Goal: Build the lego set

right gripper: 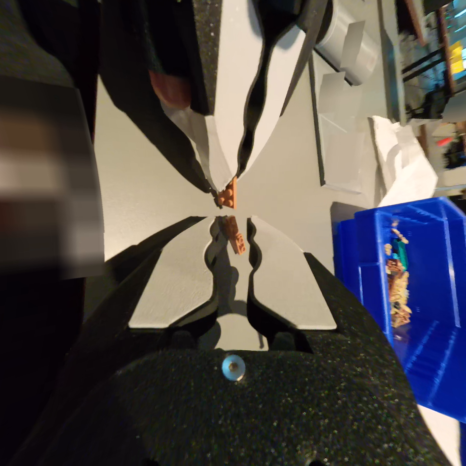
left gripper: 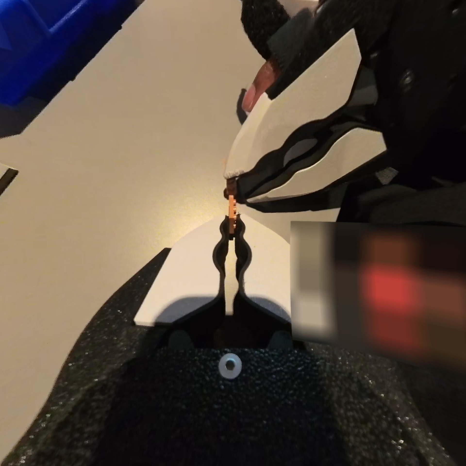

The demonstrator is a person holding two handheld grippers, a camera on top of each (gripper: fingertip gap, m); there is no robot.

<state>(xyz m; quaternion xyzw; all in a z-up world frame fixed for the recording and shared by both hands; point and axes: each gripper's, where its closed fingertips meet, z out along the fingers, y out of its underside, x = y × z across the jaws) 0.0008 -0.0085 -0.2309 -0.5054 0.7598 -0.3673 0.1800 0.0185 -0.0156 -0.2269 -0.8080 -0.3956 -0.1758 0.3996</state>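
Note:
My left gripper (left gripper: 232, 220) is shut on a thin orange plate (left gripper: 232, 209) and holds it on edge above the white table (left gripper: 113, 164). My right gripper (left gripper: 233, 187) comes in from the upper right, tip to tip with it, with a dark brown piece (left gripper: 230, 187) in its tips touching the orange plate's top end. In the right wrist view, my right gripper (right gripper: 233, 218) has the tilted brown plate (right gripper: 235, 237) between slightly parted fingers. The left gripper (right gripper: 228, 185) hangs opposite with the orange plate (right gripper: 228, 198), studs showing.
A blue bin (right gripper: 428, 315) with several small brown, tan and teal pieces stands to the right; it also shows in the left wrist view (left gripper: 37, 50). Grey boxes (right gripper: 338, 126) and white paper (right gripper: 403, 164) lie beyond. A person's fingertip (left gripper: 254, 93) rests on the right gripper. Less than 4 cm separates the two grippers' tips.

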